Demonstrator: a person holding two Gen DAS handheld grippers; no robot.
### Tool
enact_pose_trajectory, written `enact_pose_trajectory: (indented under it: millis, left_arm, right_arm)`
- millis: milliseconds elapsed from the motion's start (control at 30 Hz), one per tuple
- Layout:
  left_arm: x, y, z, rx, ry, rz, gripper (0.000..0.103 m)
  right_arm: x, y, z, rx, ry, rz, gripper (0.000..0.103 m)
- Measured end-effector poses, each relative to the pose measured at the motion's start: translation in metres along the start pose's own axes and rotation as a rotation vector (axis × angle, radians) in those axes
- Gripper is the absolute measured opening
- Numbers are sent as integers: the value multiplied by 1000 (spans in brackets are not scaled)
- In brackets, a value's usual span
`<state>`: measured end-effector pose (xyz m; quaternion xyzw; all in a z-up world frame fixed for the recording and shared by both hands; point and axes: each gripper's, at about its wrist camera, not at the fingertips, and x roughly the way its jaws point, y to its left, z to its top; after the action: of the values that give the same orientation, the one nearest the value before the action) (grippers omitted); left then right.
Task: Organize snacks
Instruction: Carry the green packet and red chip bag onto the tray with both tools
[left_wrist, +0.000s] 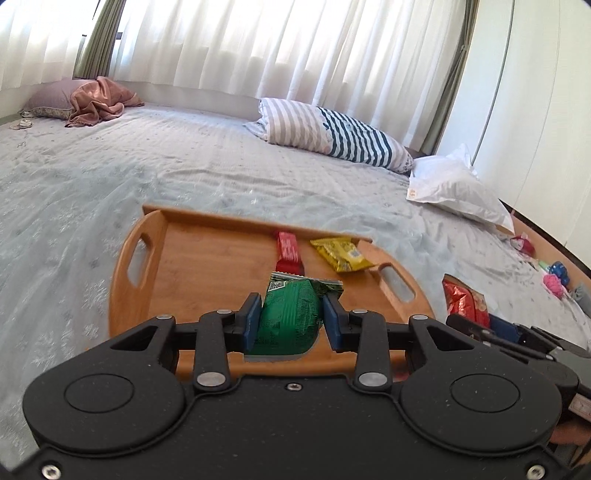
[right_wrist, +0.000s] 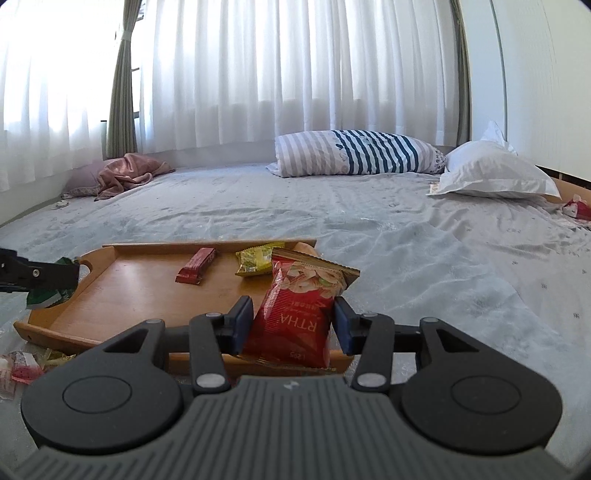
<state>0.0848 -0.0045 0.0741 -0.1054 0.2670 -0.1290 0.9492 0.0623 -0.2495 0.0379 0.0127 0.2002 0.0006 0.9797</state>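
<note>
The left gripper (left_wrist: 291, 317) pinches a green snack packet (left_wrist: 290, 314) between its blue pads, held above the near part of the wooden tray (left_wrist: 207, 258) that lies on the bed (left_wrist: 184, 166). The right gripper (right_wrist: 293, 325) pinches a red snack bag (right_wrist: 295, 314) by its lower half, held over the tray's near right corner. Ahead of both grippers, two snacks lie on the tray floor: a red bar (left_wrist: 288, 251) and, just to its right, a yellow packet (left_wrist: 341, 253).

To do this step well, each packet wants a bare patch of wood, so the green one probably belongs ahead and left of its gripper, well apart from the bar. The red bag is tall and floppy (its top leans away from the pads), so lowering it until its bottom touches the wood before the pads part should keep it from toppling onto the yellow packet. More loose wrappers (right_wrist: 22, 369) lie on the bed, left of the right gripper.
</note>
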Motion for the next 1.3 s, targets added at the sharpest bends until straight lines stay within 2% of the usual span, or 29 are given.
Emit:
enact_pose_trajectory:
  millis: [300, 633, 867, 1300]
  left_arm:
    - [66, -13, 18, -50, 15, 31, 34]
    - [121, -19, 21, -89, 67, 72, 34]
    - [146, -26, 20, -73, 94, 102, 34]
    - [168, -28, 16, -118, 112, 131, 34]
  right_arm:
    - [39, 11, 13, -103, 37, 99, 50]
    - [82, 10, 18, -132, 109, 167, 50]
    - [104, 8, 17, -137, 150, 190, 51]
    - [127, 7, 18, -139, 195, 211, 51]
